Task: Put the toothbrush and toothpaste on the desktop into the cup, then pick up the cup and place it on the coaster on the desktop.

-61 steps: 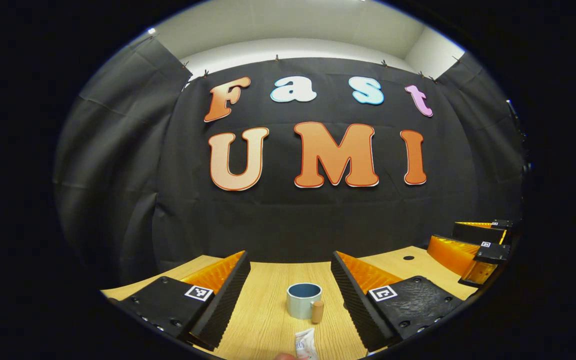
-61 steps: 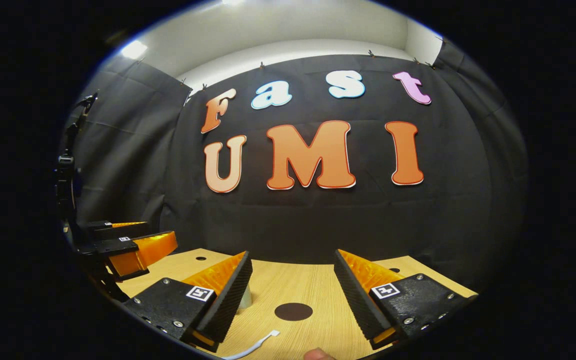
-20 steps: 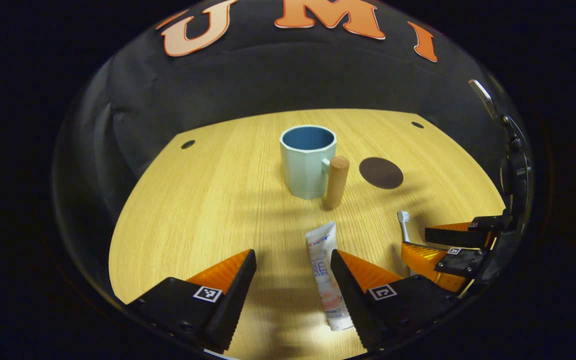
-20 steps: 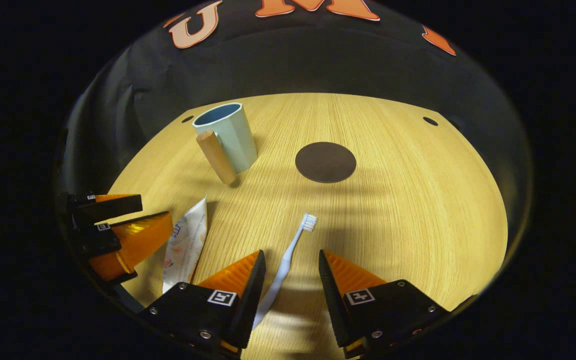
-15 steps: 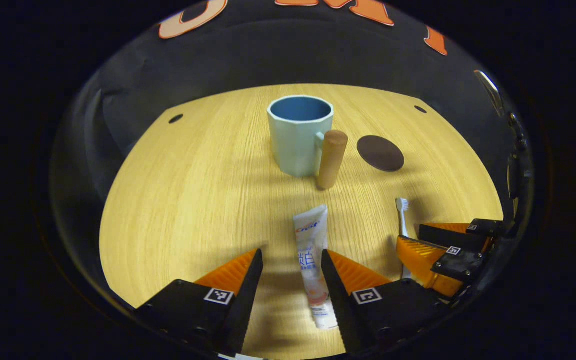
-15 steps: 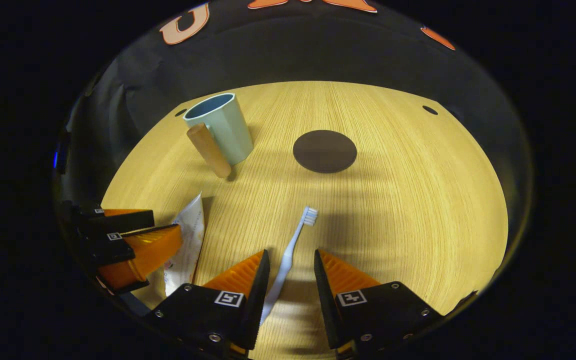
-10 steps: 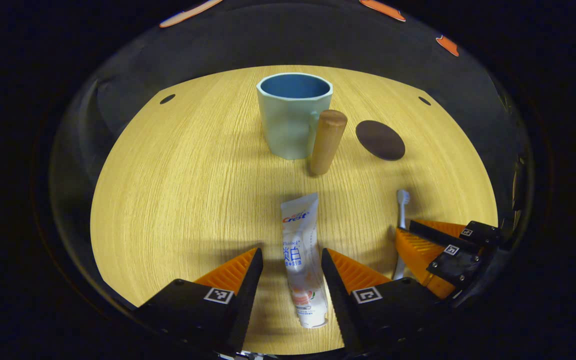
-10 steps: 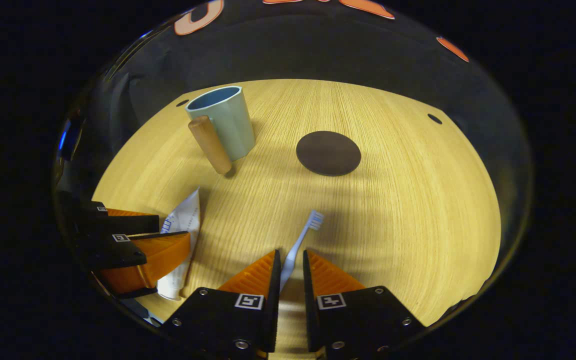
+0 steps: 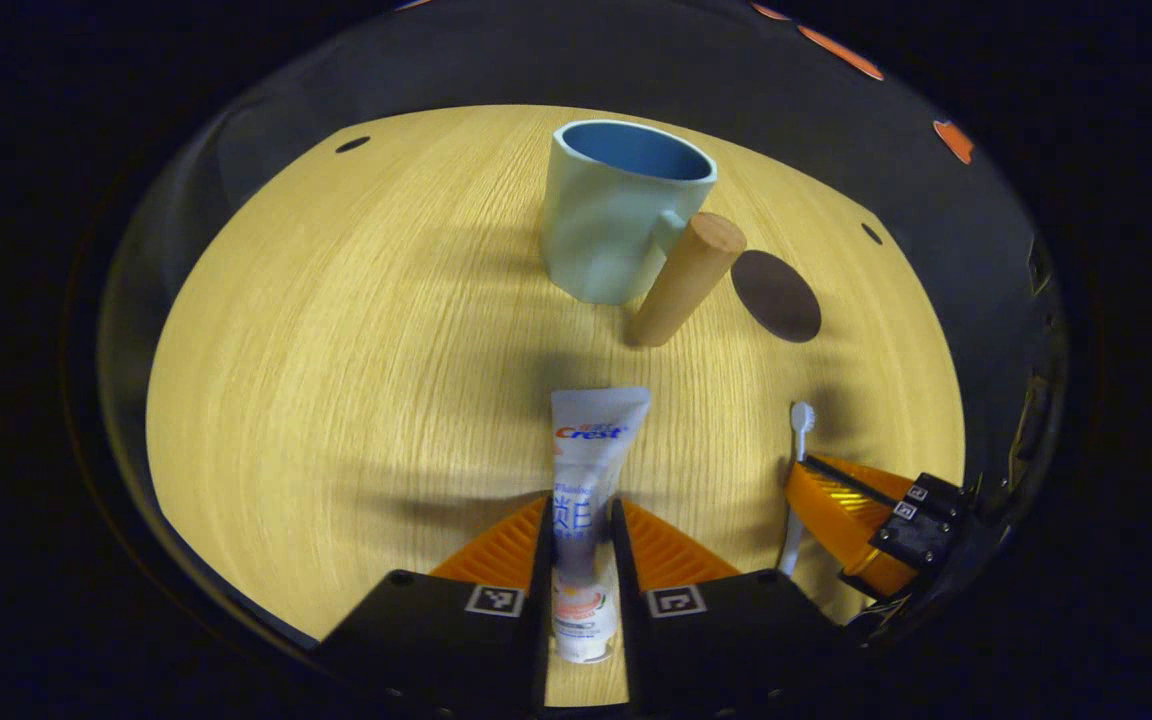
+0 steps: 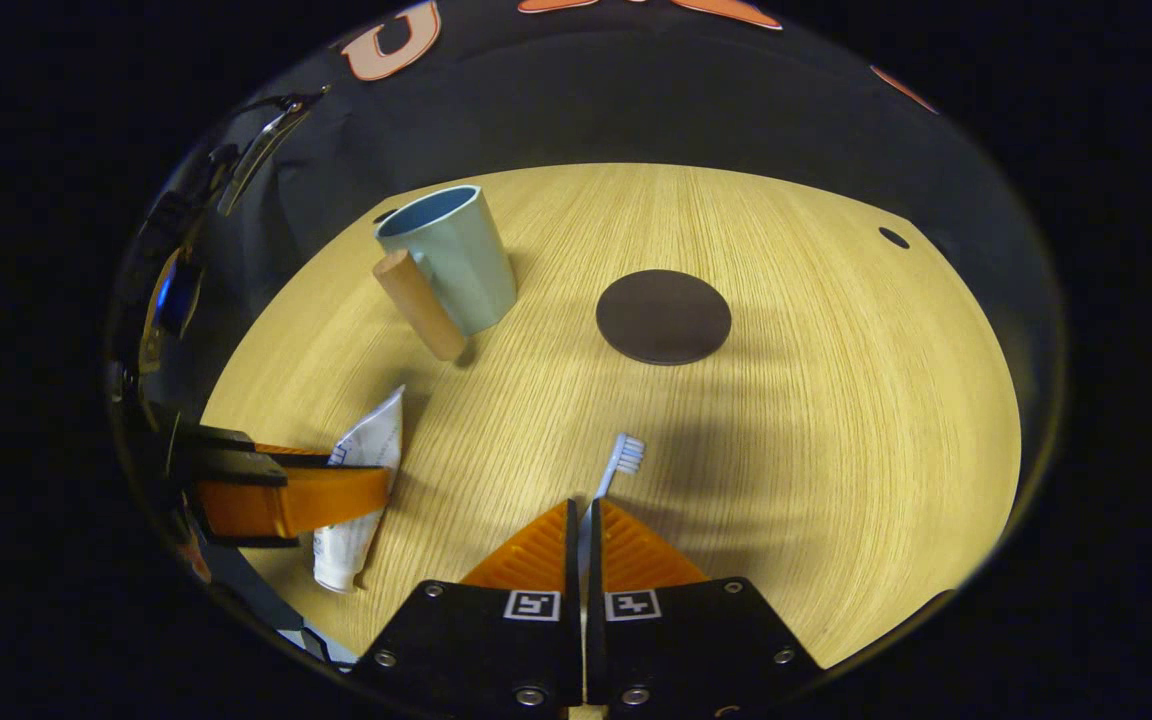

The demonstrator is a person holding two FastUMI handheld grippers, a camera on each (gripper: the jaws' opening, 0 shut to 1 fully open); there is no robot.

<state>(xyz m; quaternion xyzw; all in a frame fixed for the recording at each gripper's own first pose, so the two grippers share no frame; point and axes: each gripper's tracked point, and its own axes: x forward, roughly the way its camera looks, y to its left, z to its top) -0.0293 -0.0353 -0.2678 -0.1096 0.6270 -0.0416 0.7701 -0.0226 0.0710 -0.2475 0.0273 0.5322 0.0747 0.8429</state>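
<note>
Toothpaste, a white squeezable tube (image 9: pixel 584 500), and the slim white toothbrush (image 10: pixel 608 470), both short of the pale-blue wooden-handled cup (image 9: pixel 621 215), had just been clamped by the left tool (image 9: pixel 581 545) and right tool (image 10: pixel 582 540), ready for lifting.

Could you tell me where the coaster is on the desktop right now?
In the right gripper view the coaster lies flat mid-desktop, bare, just right of the cup and beyond the toothbrush head.

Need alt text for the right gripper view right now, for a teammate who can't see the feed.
The right gripper is shut on the toothbrush, bristle head pointing forward over the wooden desktop. Ahead lie the round dark coaster and, farther left, the empty cup; at far left the left gripper clamps the toothpaste.
</note>
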